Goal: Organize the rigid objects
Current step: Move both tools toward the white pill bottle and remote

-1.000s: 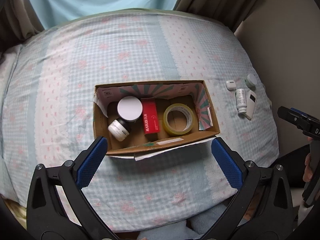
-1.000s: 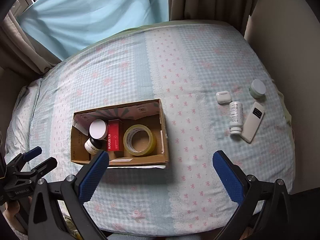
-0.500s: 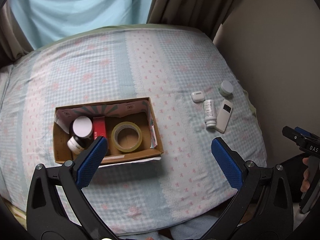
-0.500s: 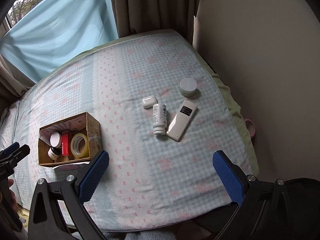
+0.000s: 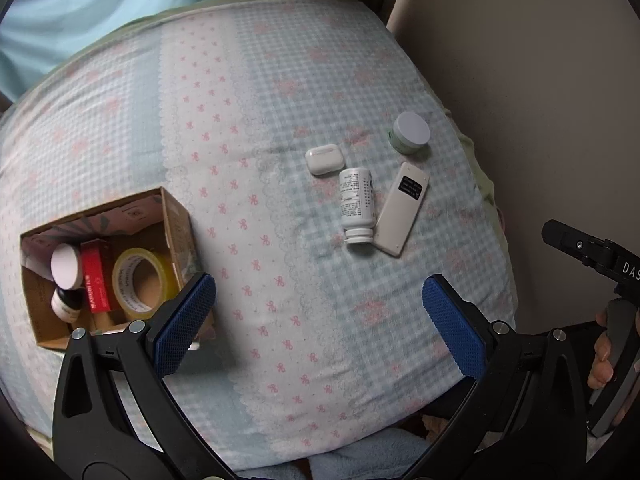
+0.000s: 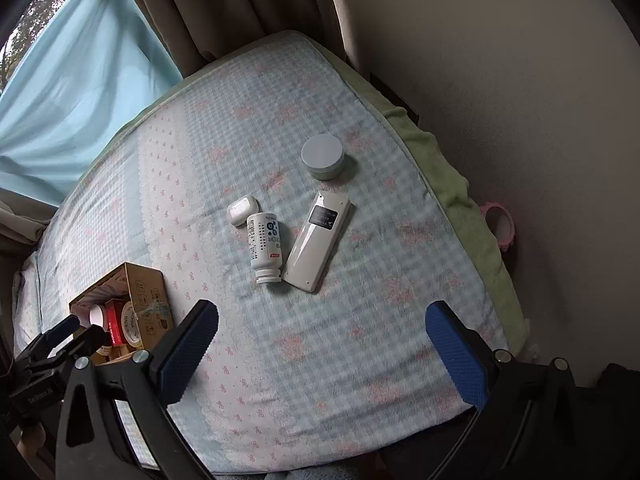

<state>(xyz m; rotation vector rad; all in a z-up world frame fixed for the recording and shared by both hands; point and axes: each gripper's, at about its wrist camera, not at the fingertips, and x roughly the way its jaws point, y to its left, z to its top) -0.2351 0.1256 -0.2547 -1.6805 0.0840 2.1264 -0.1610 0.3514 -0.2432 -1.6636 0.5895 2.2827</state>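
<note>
Four things sit packed in your cardboard box [image 5: 176, 224] already: the yellow tape roll [image 5: 140, 284], the red carton [image 5: 95, 280], a white-lidded jar [image 5: 66, 266] and a small bottle [image 5: 64, 306] below it. So by the look of it you're about halfway, with four more loose on the bed [image 5: 280, 80] over to the right. Biggest of them is the grey remote [image 6: 318, 236], lying tight against the white pill bottle [image 6: 264, 242] on its side; then the round green tub [image 6: 323, 157] beyond them, near the bed's right edge, and the little white earbud case [image 6: 242, 210] just beside the bottle's base. Your left gripper [image 5: 320, 320] hangs with jaws wide apart and nothing in them, box at its left finger; your right gripper [image 6: 320, 344] is equally spread and bare, hovering short of the loose cluster. There's plenty of bare quilt between box and cluster for travel, but mind the wall [image 6: 520, 80] close along the right side.
</note>
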